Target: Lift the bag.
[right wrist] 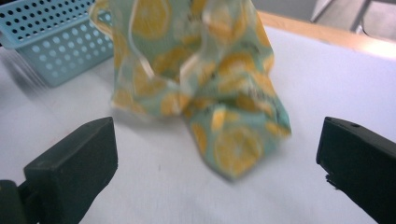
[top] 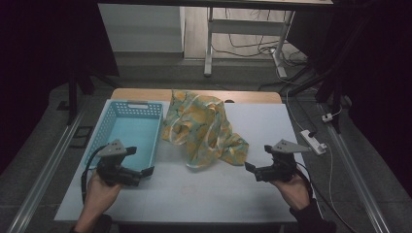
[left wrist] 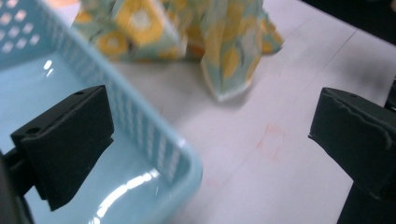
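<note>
A crumpled cloth (top: 204, 128) in pale teal with yellow lemon prints lies heaped on the white table (top: 204, 194), just right of a light blue perforated basket (top: 131, 109). My left gripper (top: 141, 161) is at the basket's near right corner and points right. Its jaws are wide apart and hold nothing. In the left gripper view the gripper (left wrist: 210, 135) straddles the basket wall (left wrist: 154, 135), with the cloth (left wrist: 187, 32) beyond. My right gripper (top: 257, 158) is open and empty near the cloth's right corner. In its own view the gripper (right wrist: 217, 158) faces the cloth (right wrist: 201, 79) and the basket (right wrist: 51, 51).
A white power strip (top: 313, 141) with a cable lies off the table's right edge. A wooden strip (top: 252, 96) borders the far side. Faint red marks (left wrist: 271, 140) show on the white surface. Bare tabletop stretches along the near edge between the hands.
</note>
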`<state>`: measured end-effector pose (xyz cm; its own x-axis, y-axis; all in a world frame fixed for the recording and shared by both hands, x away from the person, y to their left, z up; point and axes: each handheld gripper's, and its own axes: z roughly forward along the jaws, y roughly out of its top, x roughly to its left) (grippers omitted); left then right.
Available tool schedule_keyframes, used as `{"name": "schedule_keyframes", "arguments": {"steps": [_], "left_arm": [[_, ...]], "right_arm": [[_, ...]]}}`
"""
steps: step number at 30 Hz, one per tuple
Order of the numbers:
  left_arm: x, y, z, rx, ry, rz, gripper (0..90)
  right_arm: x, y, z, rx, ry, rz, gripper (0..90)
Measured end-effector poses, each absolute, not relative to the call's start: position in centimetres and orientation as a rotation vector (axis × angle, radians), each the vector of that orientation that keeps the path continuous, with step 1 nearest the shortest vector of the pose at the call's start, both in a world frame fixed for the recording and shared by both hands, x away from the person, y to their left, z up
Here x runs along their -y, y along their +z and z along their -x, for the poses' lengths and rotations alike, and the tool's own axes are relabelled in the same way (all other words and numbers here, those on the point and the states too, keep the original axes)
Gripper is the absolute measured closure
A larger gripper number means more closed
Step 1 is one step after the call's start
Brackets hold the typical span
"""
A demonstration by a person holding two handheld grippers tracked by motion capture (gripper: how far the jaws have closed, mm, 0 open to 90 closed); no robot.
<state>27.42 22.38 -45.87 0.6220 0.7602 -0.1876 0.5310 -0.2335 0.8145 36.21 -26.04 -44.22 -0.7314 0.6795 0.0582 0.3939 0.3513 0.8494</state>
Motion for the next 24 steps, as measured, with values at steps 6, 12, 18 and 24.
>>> {"name": "schedule_keyframes", "arguments": {"steps": [6,12,18,24], "left_arm": [[-23.7,-48.1,-24.8,-1.082,0.285,-1.915,0.0],[-24.4,-49.7,-22.9,-1.126,0.331,-1.927,0.0],[-25.2,-51.1,-22.4,-1.186,0.359,-1.944,0.0],[-25.4,-51.8,-22.4,-1.234,0.366,-1.975,0.0]], "right_arm": [[28.2,-46.5,-33.6,-2.272,1.267,-1.062,0.0],[30.1,-48.4,-31.4,-2.251,1.204,-1.13,0.0],[31.3,-49.6,-30.2,-2.26,1.127,-1.17,0.0],[31.4,-49.7,-30.0,-2.255,1.106,-1.187,0.0]]}}
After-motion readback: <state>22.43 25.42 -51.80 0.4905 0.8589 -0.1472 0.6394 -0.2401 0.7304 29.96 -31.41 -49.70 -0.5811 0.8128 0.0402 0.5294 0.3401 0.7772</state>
